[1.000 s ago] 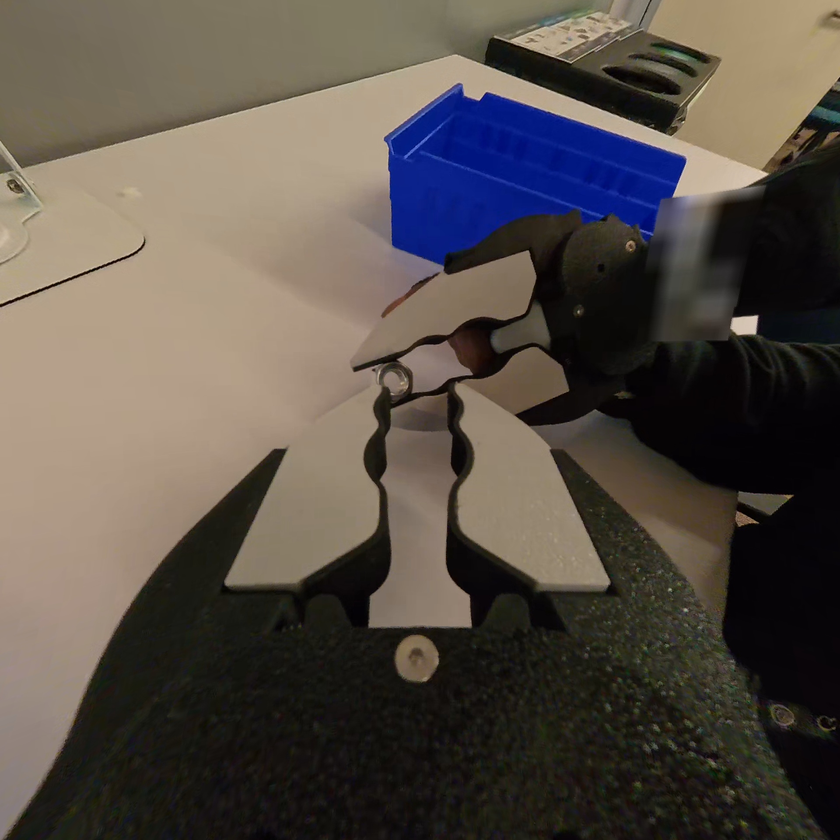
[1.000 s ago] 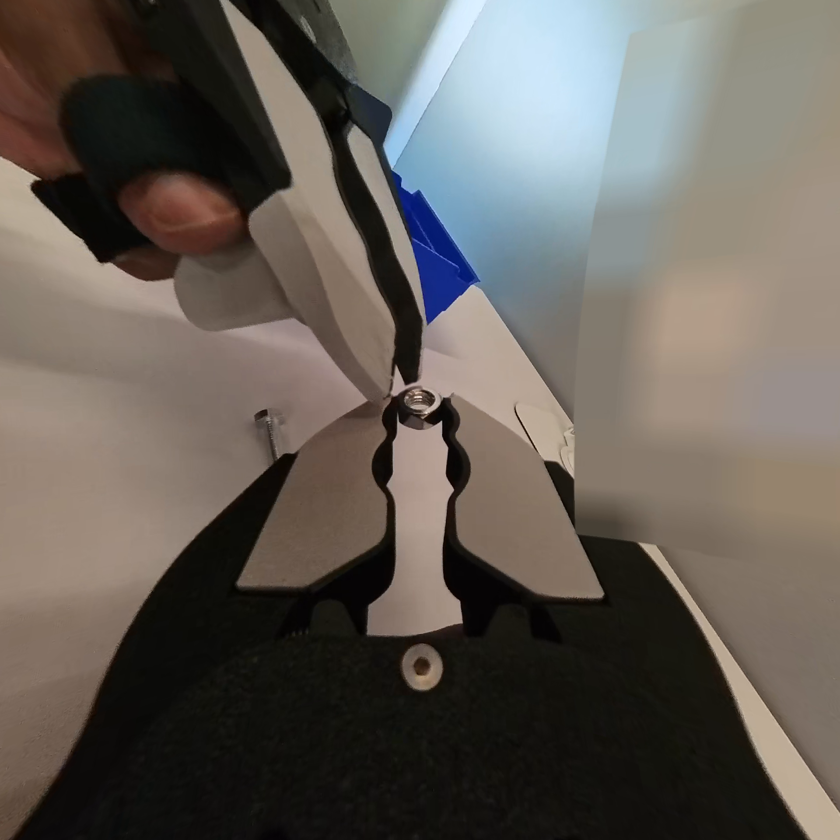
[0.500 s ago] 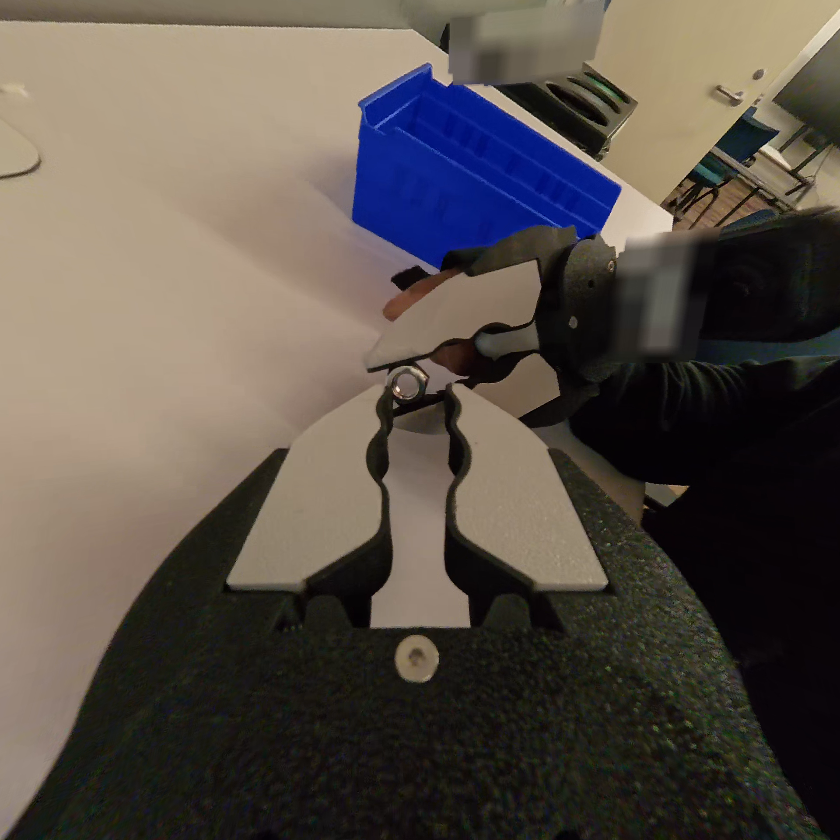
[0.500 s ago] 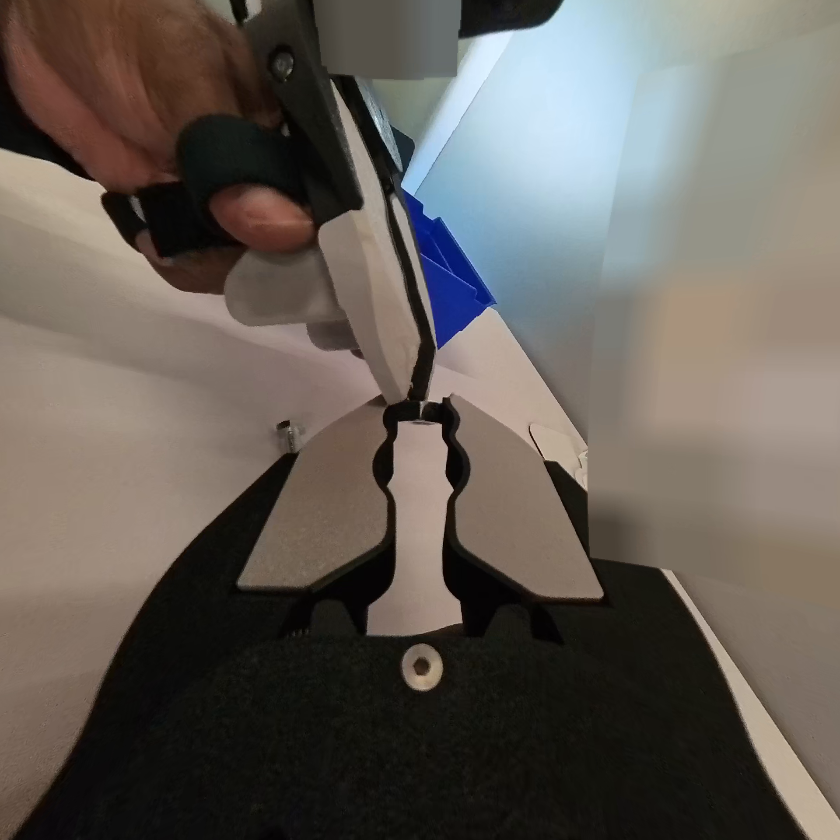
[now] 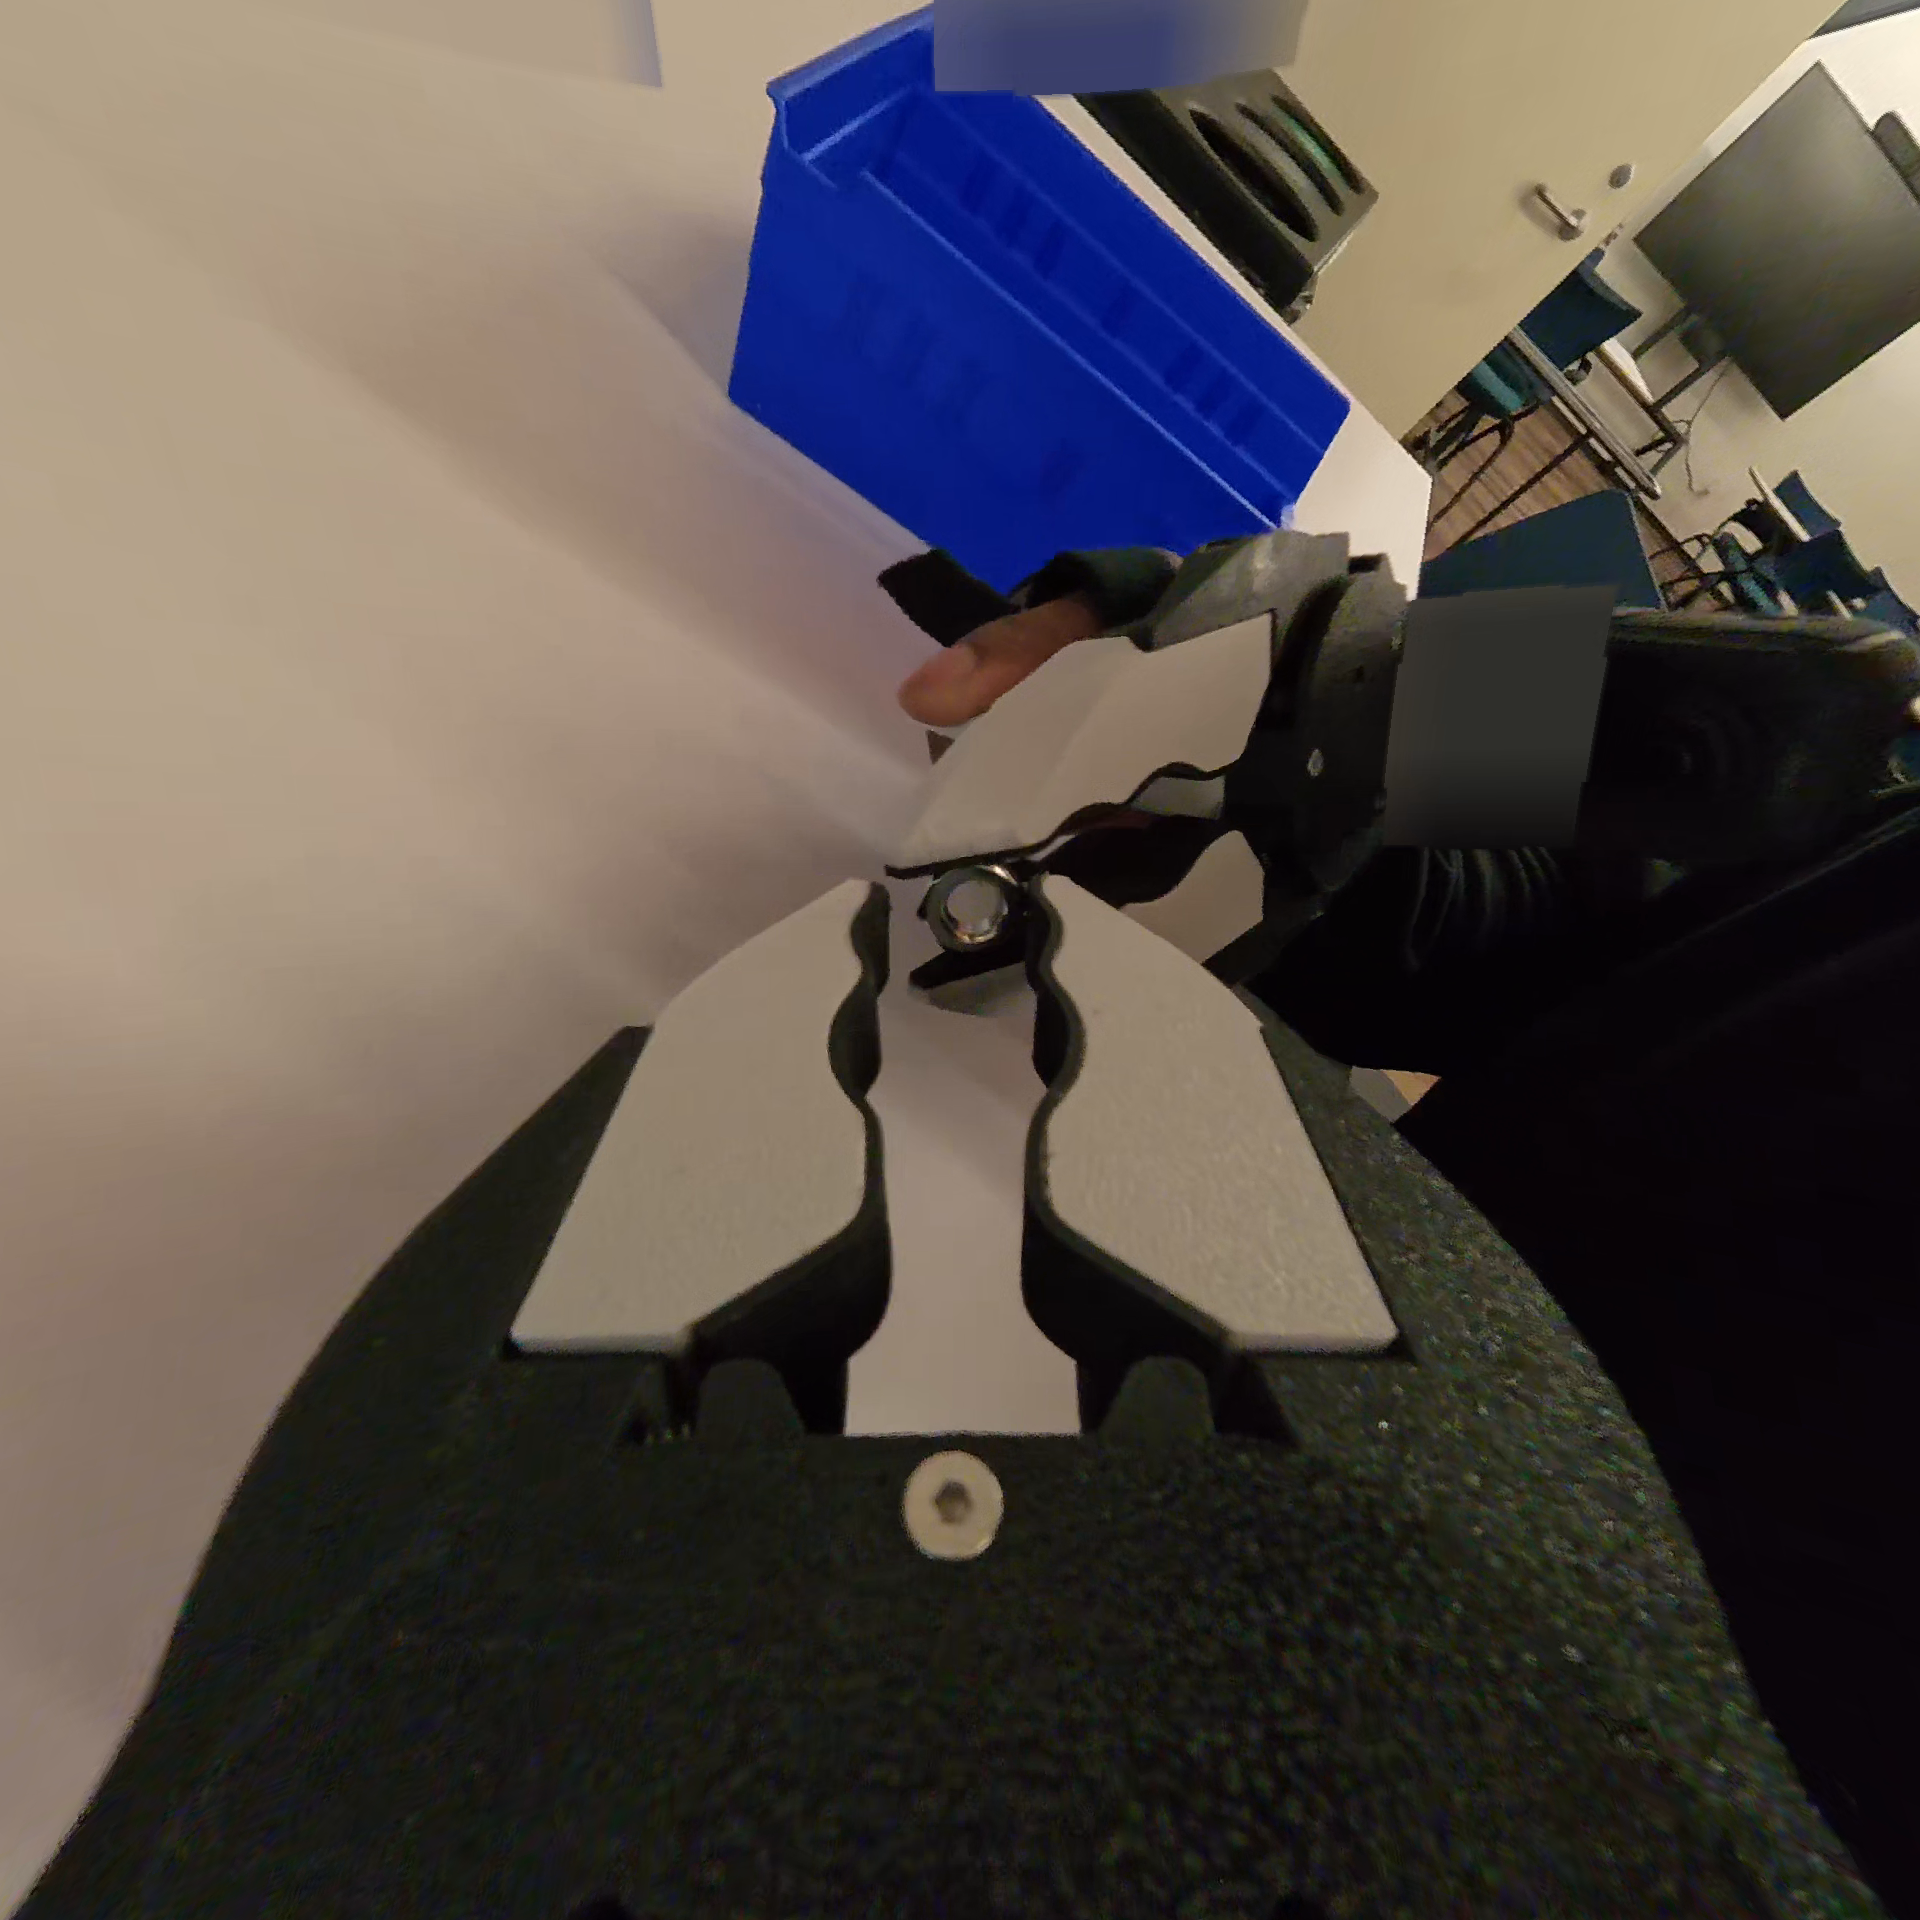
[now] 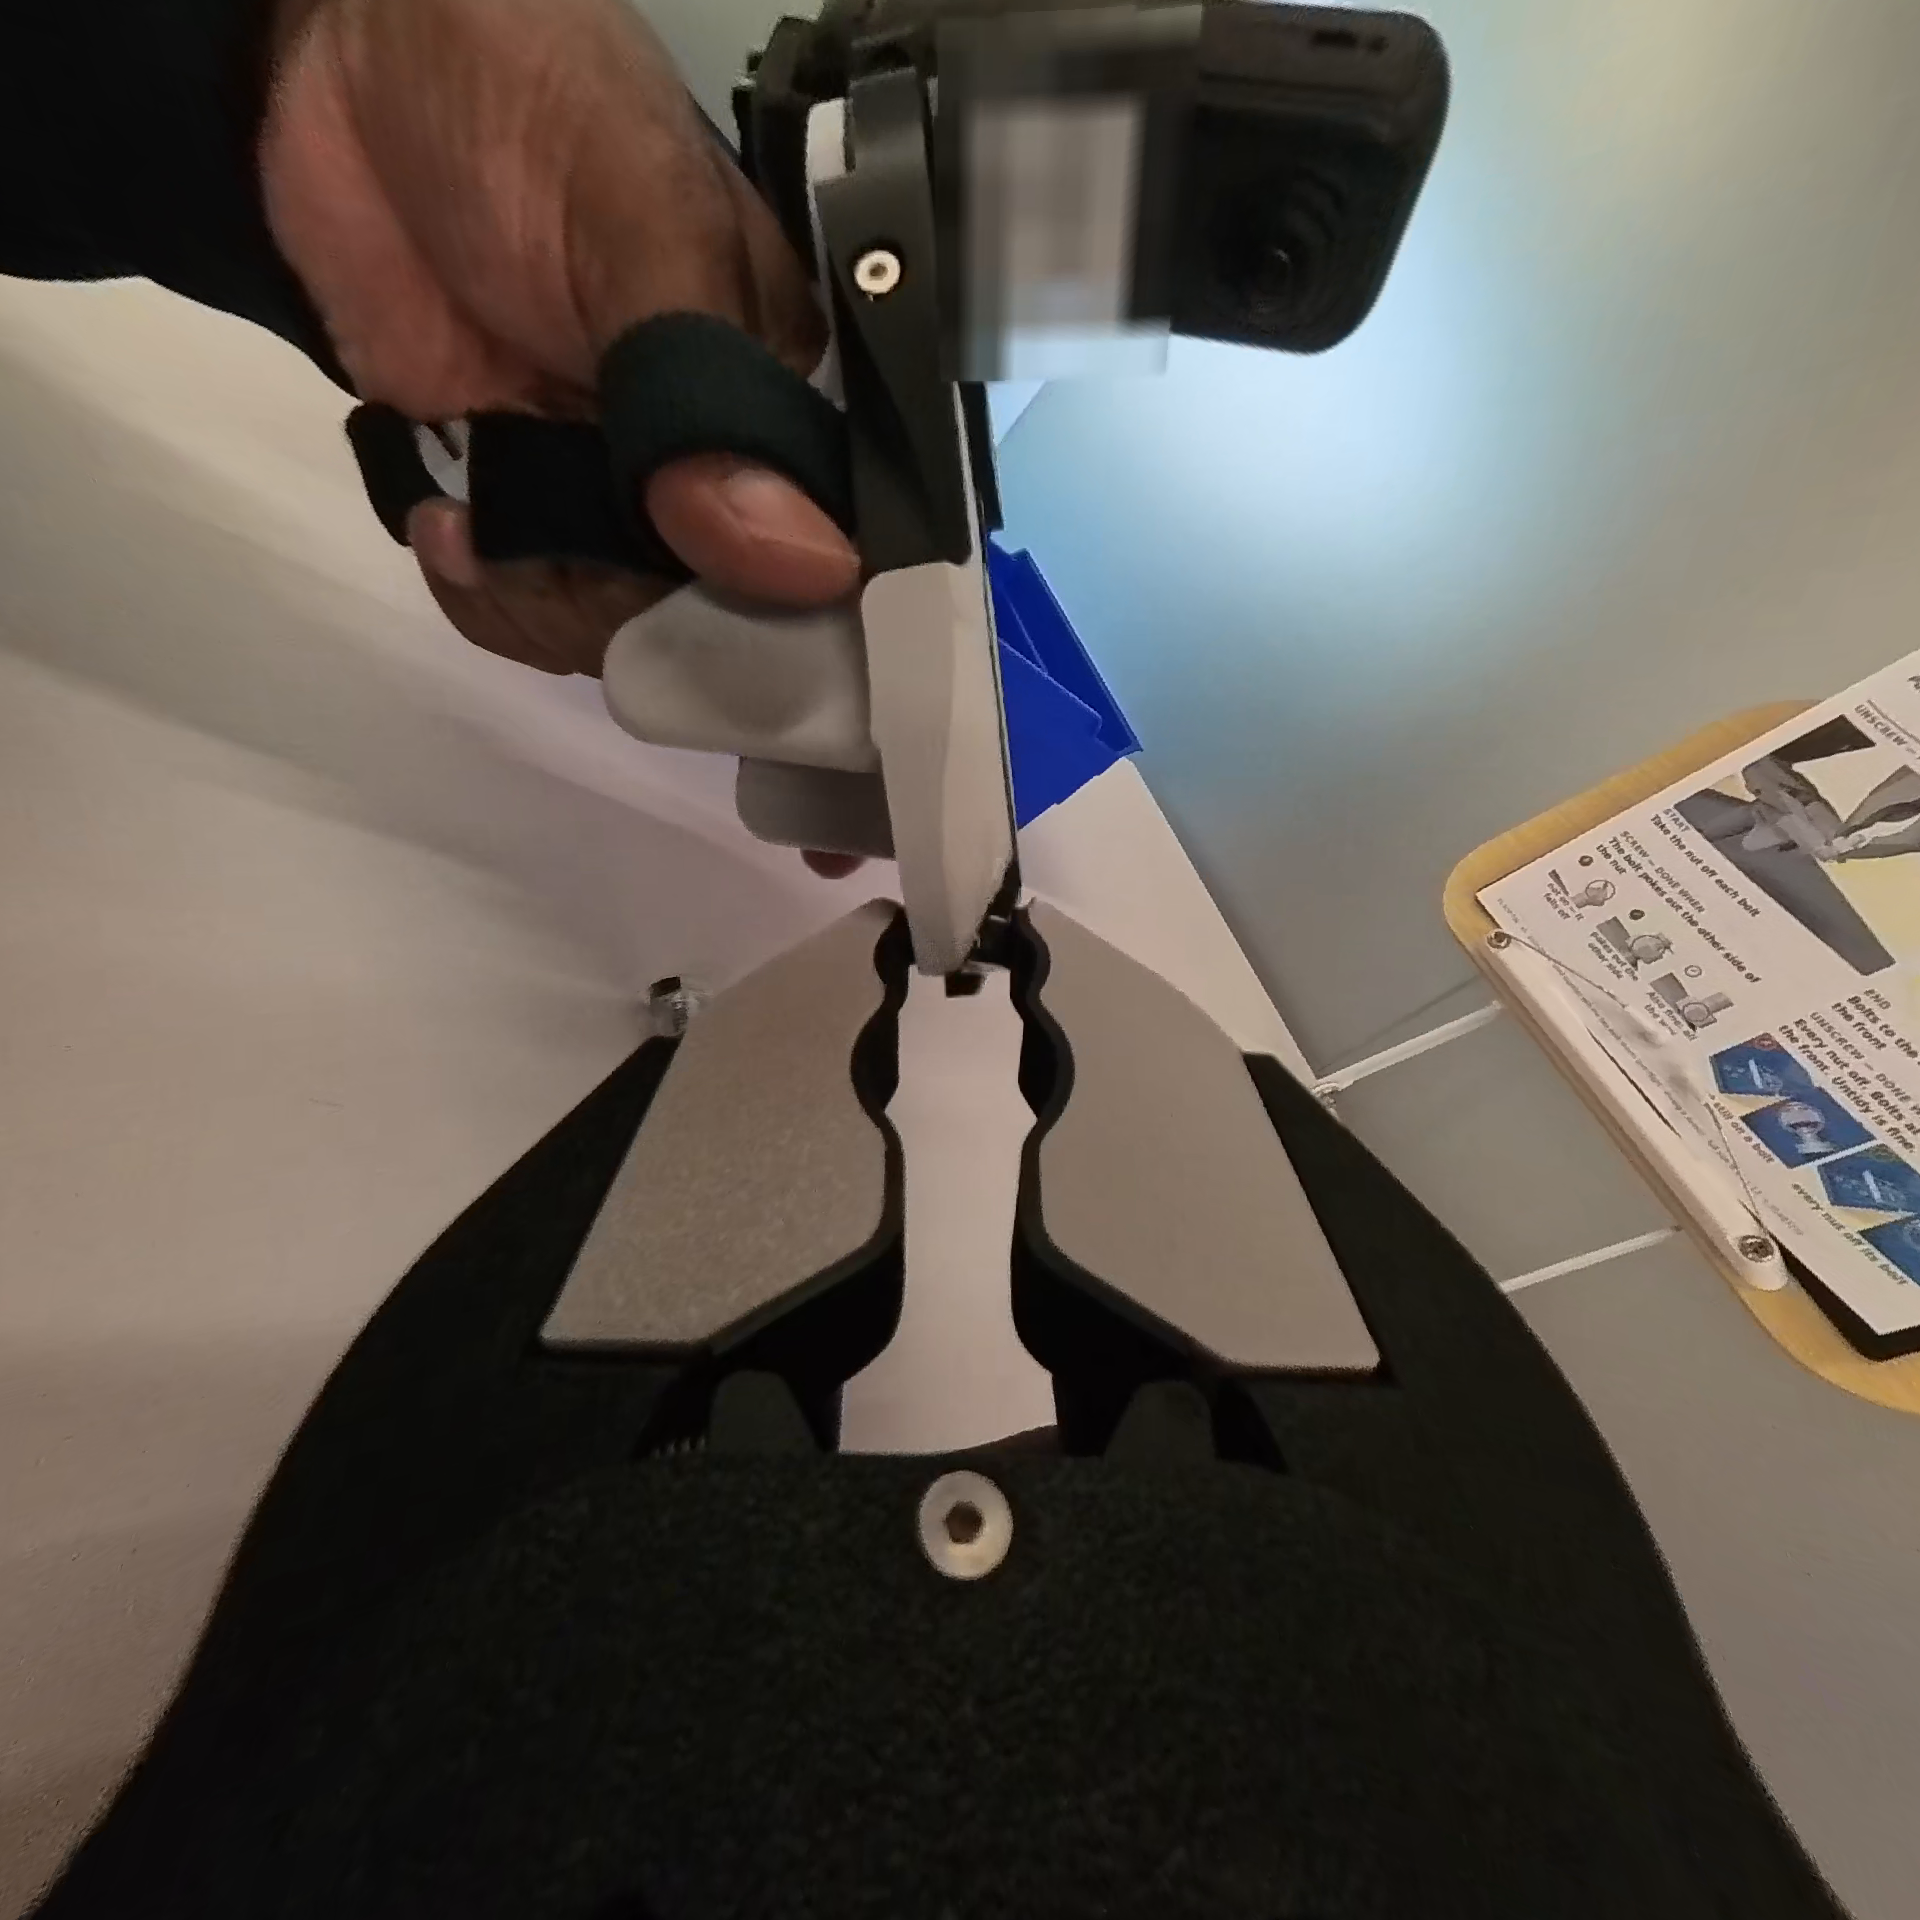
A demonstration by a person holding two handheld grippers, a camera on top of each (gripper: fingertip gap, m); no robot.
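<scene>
We see the right gripper [image 6: 961,940] pinching the small silver nut [image 5: 971,914] from above and below, seemingly to keep it steady between the tips of the left gripper [image 5: 961,935], whose jaws stand apart, not pressing.

The nut [image 5: 971,912] sits at the crossing fingertips of the two grippers, and part of its rim is covered by the right gripper [image 5: 966,914]. In the right wrist view the left gripper [image 6: 971,961] covers the nut almost wholly, so which pads press on it cannot be told. A small metal part [image 6: 665,1000] on the table [image 6: 260,883] is blurred. The blue bin [image 5: 997,343] is cut off at the top edge, and the printed sheet [image 6: 1766,966] runs off the right edge.
</scene>
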